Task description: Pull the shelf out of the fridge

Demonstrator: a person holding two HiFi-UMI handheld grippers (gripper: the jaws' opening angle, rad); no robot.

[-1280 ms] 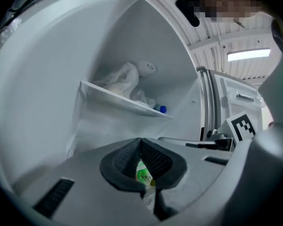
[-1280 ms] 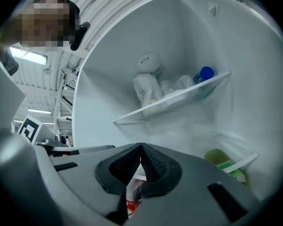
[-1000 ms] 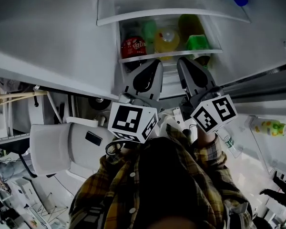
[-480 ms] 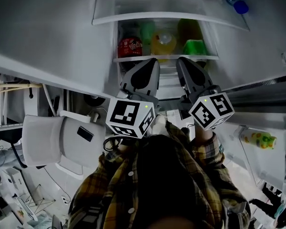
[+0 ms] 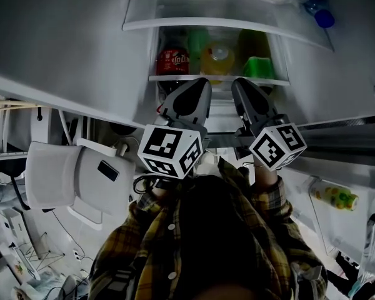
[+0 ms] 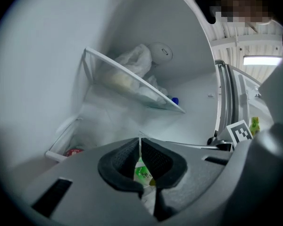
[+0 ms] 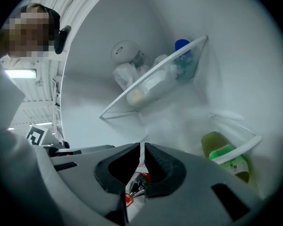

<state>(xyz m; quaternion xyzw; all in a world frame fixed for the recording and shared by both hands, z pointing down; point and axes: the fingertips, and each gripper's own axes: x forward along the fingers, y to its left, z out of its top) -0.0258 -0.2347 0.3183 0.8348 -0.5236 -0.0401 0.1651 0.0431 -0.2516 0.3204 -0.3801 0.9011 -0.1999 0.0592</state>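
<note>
Tongs first: the left tongs (image 6: 140, 149) and the right tongs (image 7: 142, 153) are both clenched on the thin front edge of the shelf (image 5: 169, 77). It shows as a pale sliver pinched between each pair of pads. That shelf sits inside the open fridge, loaded with a red can (image 5: 173, 61), a yellow bottle (image 5: 217, 58) and a green bottle (image 5: 259, 67). By my reading it is hardly out at all.

The step in hand is the draw itself. I would pull both sides straight back toward me at one pace and level, so the pane does not skew and bind against the side walls. Slow is better, because the drinks stand loose on it and a jerk could topple them or slide them forward. Glass is probably slick between the pads, so I would watch for the edge creeping out of the grip. I would also be ready for the weight once the back leaves its supports.
</note>
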